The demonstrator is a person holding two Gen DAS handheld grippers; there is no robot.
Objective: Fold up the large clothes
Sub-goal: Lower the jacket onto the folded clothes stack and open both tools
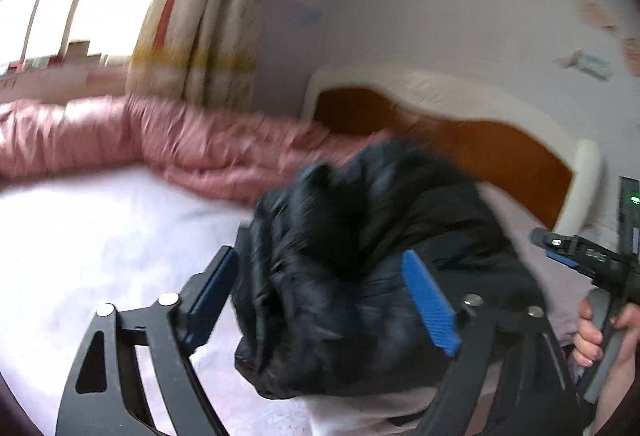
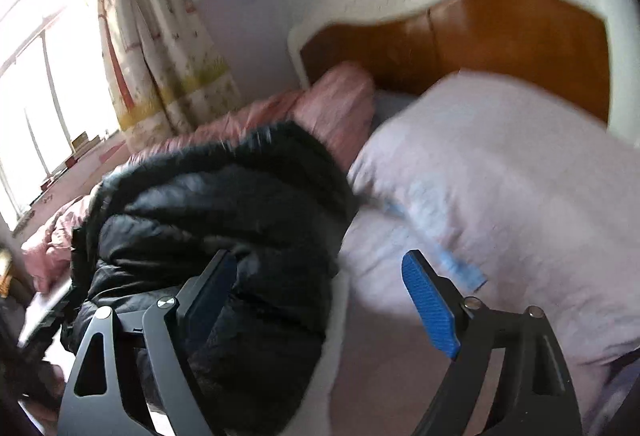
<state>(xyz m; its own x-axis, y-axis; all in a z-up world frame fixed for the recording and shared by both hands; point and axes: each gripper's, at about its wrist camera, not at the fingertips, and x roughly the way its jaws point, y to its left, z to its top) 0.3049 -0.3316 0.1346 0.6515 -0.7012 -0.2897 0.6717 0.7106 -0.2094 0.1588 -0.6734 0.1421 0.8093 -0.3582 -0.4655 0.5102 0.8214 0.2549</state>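
My glossy black quilted puffer jacket (image 1: 360, 276) lies on the pale lilac bed sheet (image 1: 100, 256). Dusty pink quilted duvet (image 1: 160, 140) along the far edge. Orange-brown wooden headboard (image 2: 500, 36), white-framed. Cream curtain (image 2: 168, 48), red and yellow patterned. My gripper pads (image 2: 430, 308) are ribbed blue.

Left gripper (image 1: 324, 300) — jaws spread wide, blue ribbed pads (image 1: 430, 302) clear on both sides. A black quilted puffer jacket (image 1: 360, 256), bunched into a mound, lies between and beyond them on the white bed sheet (image 1: 100, 256); contact with the pads cannot be confirmed through blur. A pink padded quilt (image 1: 160, 140) lies along the far edge. Orange-brown wooden headboard with white frame (image 1: 480, 144) behind. At right edge — the right gripper (image 1: 560, 248), held by a hand (image 1: 596, 332).
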